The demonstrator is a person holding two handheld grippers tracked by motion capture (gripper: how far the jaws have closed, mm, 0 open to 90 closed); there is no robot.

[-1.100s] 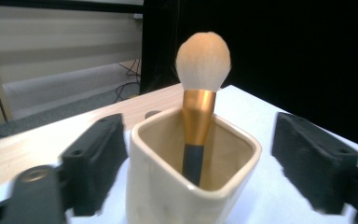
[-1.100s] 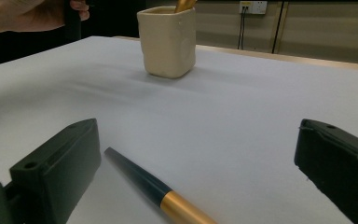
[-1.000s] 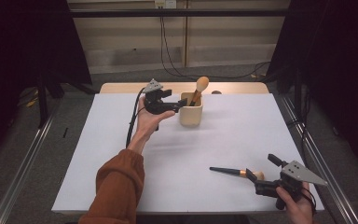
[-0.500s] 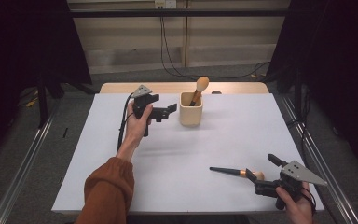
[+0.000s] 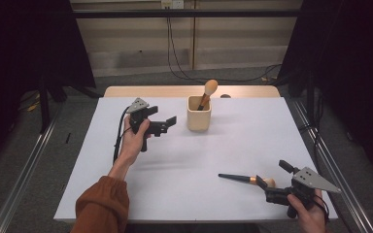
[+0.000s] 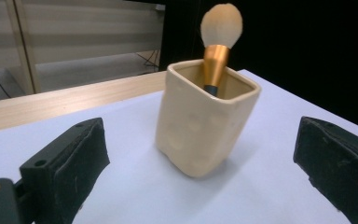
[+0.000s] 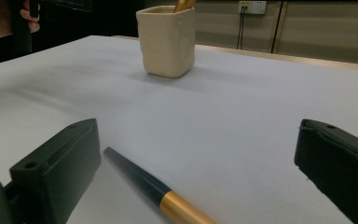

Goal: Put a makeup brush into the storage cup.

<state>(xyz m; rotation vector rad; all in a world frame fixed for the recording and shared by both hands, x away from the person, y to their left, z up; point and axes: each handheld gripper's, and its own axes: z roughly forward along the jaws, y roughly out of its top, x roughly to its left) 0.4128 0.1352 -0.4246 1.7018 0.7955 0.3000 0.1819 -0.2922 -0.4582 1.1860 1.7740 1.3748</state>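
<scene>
In the high view, the white table [image 5: 184, 194] takes up the middle of the frame, with a strip of pale wood along its far edge and broad bare surface at centre and lower left. The left gripper [image 5: 162, 124] is held above the table in the upper left of centre, jaws spread wide, just left of the cream square cup [image 5: 198, 116] and apart from it. A makeup brush [image 5: 207, 92] with a rounded peach head stands tilted in the cup. At lower right, near the table's front edge, the right gripper [image 5: 272, 182] has its jaws wide around the head end of a second brush [image 5: 245, 178] lying flat, its black handle pointing left.

In the left gripper view, the cup [image 6: 205, 121] sits centred between two black, matte padded jaws, clear of both. Its glazed walls are faintly dimpled; the brush [image 6: 216, 46] shows a gold ferrule.

In the right gripper view, the lying brush [image 7: 154, 189] runs from centre to bottom, black handle meeting gold ferrule, nearer the left jaw. Open white surface stretches to the cup [image 7: 167, 39] at upper centre.
</scene>
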